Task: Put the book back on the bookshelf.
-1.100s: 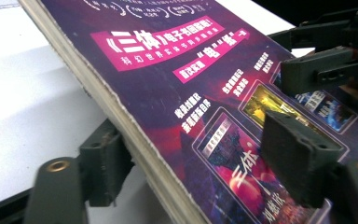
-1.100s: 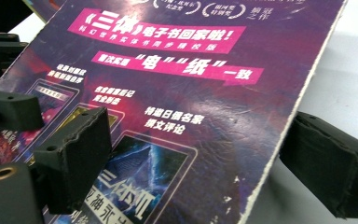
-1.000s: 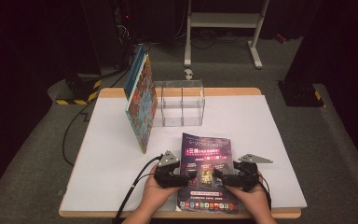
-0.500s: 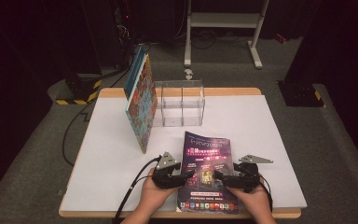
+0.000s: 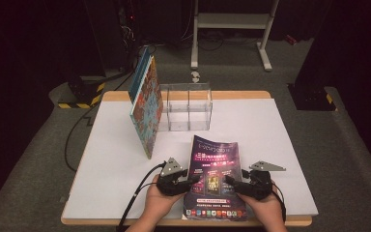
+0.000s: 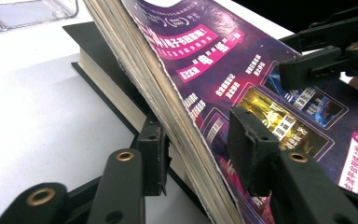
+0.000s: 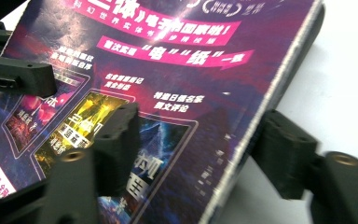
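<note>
Step in hand: two-sided grasp on the purple book (image 5: 214,180), which lies flat at lower centre of the high view, near the table's (image 5: 101,183) front edge.

Left gripper (image 5: 186,181) sits at the book's left edge. In the left gripper view the upper block of pages is lifted off the lower part and passes between its jaws; one pad (image 6: 251,147) is over the cover, the other (image 6: 153,156) under the lifted part. Jaws have just been closing, medium gap; can't tell if the pads press yet.

Right gripper (image 5: 233,182) is at the right edge, one pad (image 7: 119,140) on the cover, the other outside the page edge. Also just closing, narrower; contact looks close but not certain.

Next move, my read: finish the squeeze on both sides, then lift level so the pages don't fan or slip.

Count, near to far: two grippers, one purple book flat on the table, one clear acrylic stand (image 5: 187,107) upper centre, with roughly two colourful books (image 5: 147,108) leaning at its left.
</note>
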`<control>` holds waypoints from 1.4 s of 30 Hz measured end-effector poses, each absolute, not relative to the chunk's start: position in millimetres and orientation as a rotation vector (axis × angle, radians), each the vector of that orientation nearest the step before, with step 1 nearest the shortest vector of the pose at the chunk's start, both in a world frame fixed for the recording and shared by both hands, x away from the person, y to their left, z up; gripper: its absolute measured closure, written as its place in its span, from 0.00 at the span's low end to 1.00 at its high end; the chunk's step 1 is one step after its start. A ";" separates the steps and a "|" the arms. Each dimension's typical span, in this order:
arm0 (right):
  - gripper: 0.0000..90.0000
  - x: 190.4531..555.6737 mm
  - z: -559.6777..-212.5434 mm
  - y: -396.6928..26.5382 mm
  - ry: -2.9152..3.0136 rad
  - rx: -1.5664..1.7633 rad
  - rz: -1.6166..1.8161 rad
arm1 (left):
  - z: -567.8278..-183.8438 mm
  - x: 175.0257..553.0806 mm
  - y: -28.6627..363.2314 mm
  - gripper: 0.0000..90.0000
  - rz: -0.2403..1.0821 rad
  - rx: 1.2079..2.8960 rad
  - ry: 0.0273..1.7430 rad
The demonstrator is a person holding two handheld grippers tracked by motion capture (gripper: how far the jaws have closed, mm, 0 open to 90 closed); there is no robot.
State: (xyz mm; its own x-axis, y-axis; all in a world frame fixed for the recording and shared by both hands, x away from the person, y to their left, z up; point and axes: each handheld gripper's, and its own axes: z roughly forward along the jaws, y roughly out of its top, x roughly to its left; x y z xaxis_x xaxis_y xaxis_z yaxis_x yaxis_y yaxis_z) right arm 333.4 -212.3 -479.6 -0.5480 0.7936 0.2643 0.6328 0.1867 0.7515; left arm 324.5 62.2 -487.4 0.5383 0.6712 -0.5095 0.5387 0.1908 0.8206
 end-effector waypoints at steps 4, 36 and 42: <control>0.51 332.7 -477.2 -215.1 2.265 1.375 1.296 | -486.2 323.7 61.9 0.70 0.134 1.456 1.098; 0.82 327.2 -435.2 -206.8 2.184 1.237 1.422 | -441.7 322.8 72.1 0.86 0.216 1.382 1.046; 0.82 329.6 -429.2 -203.9 2.162 1.221 1.441 | -435.1 327.3 75.2 0.87 0.232 1.365 1.043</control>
